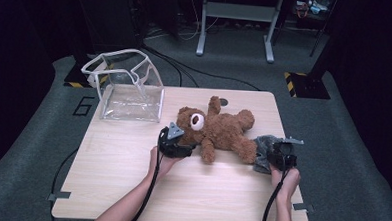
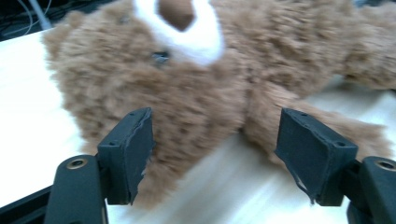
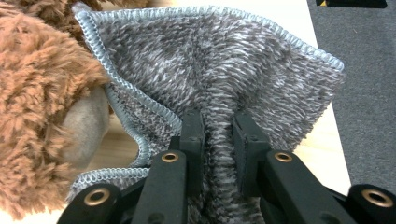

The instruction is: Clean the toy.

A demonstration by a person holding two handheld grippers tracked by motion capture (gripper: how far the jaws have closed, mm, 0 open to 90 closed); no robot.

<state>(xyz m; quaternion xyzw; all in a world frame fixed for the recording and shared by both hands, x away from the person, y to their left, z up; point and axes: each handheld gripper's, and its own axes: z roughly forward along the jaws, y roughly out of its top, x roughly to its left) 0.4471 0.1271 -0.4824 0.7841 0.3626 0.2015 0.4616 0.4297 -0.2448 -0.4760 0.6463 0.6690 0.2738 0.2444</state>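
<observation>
Fingers (image 3: 217, 135) pinch grey cloth (image 3: 219, 60); left gripper (image 2: 215, 149) spread before teddy bear (image 2: 224, 79)

Table (image 1: 132, 158) is lit brightly from overhead; room around it is left dark. Teddy bear (image 2: 224, 70) is rendered motion-blurred; grey cloth (image 3: 210, 65) is kept sharp.

Worktop (image 1: 121, 177): pale wood-grain top, smooth and matt.
Brown plush teddy bear (image 1: 222, 130): shaggy, rough pile; white fuzzy muzzle; smooth beige sole pad.
Grey knitted cloth (image 3: 224, 65): fluffy, mottled nap with a pale blue stitched hem.
Clear plastic bag (image 1: 130, 87): glossy see-through film, white trim.
Hand-held gripper pads (image 2: 135, 149): matt black, rough-edged.
Floor (image 1: 33, 133): grey carpet, matt.
</observation>
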